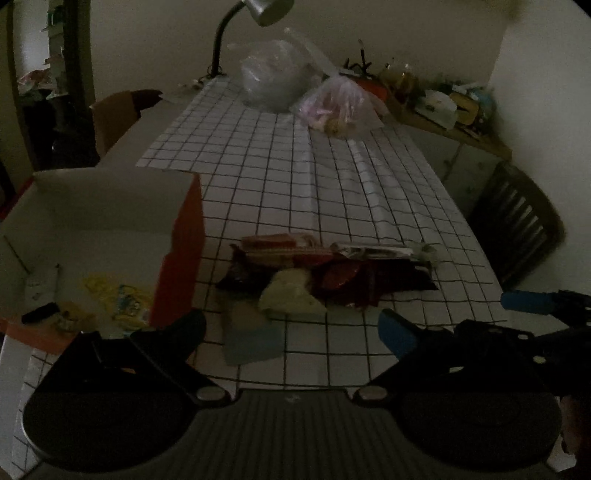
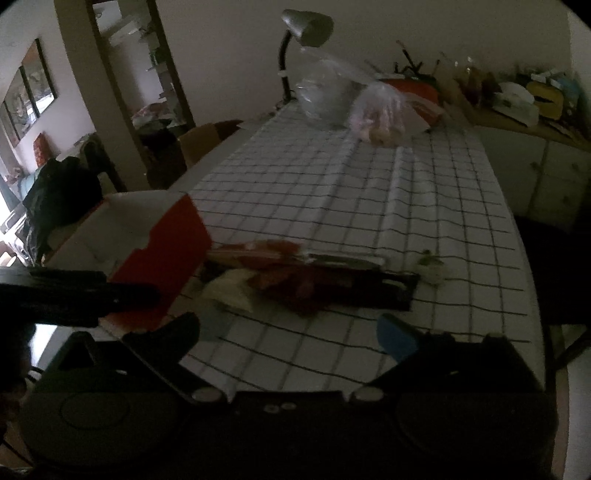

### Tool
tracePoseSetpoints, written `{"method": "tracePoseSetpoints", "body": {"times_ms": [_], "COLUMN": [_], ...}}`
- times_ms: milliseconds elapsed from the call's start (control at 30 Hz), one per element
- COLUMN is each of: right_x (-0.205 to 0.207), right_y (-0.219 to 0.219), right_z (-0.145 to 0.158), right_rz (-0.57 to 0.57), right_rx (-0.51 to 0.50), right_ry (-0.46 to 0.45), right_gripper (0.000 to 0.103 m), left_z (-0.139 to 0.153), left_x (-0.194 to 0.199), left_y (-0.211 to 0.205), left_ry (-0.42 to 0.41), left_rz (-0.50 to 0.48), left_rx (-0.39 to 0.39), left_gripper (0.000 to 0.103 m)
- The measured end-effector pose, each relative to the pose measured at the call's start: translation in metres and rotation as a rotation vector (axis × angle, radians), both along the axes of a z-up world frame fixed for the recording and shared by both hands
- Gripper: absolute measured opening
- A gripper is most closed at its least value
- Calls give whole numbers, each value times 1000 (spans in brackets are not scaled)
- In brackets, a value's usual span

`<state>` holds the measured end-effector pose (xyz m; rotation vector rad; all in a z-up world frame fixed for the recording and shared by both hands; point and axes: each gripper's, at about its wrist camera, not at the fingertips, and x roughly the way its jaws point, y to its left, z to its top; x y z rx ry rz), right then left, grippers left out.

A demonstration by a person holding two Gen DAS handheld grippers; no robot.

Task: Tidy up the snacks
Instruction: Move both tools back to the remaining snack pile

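A pile of snack packets [image 1: 325,273], red, dark and pale yellow, lies on the checked tablecloth [image 1: 332,177]. The same pile [image 2: 295,280] is blurred in the right wrist view. Left of it stands an open box [image 1: 110,221], red outside and white inside, with yellow packets [image 1: 118,299] on its floor. My left gripper [image 1: 291,332] is open just before the pile, and a flat grey-blue packet [image 1: 251,336] lies on the cloth between its fingers, untouched. My right gripper [image 2: 288,336] is open and holds nothing. One of its blue pads [image 1: 528,301] shows at the right edge.
At the far end of the table are a desk lamp [image 1: 266,11], a clear plastic bag [image 1: 273,74] and a pinkish bag [image 1: 340,103]. A dark chair [image 1: 517,221] stands on the right, and a cluttered sideboard [image 1: 443,107] behind it.
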<state>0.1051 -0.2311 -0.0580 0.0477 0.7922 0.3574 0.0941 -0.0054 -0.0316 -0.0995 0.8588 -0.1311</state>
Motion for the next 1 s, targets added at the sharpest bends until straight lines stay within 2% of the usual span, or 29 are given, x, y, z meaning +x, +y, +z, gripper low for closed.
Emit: {"method": "tracePoseSetpoints", "body": {"times_ms": [367,833,1000], "right_x": [40,99,116], "right_y": [-42,-48,-47], "right_z": [-23,-66,-75], "right_rz": [-10,-43,-60], "right_rx": [-43,-99,-89], "right_ry": [41,104,128], "right_gripper": [103,99,98], "left_z": [-23,-58,-68], "left_x": [32,83,100], "left_y": [-23,-23,-19], "left_ry": [35,112,149], "left_rz": [50,84,85], "left_rx": [66,143,138], "left_gripper": [100,99,89]}}
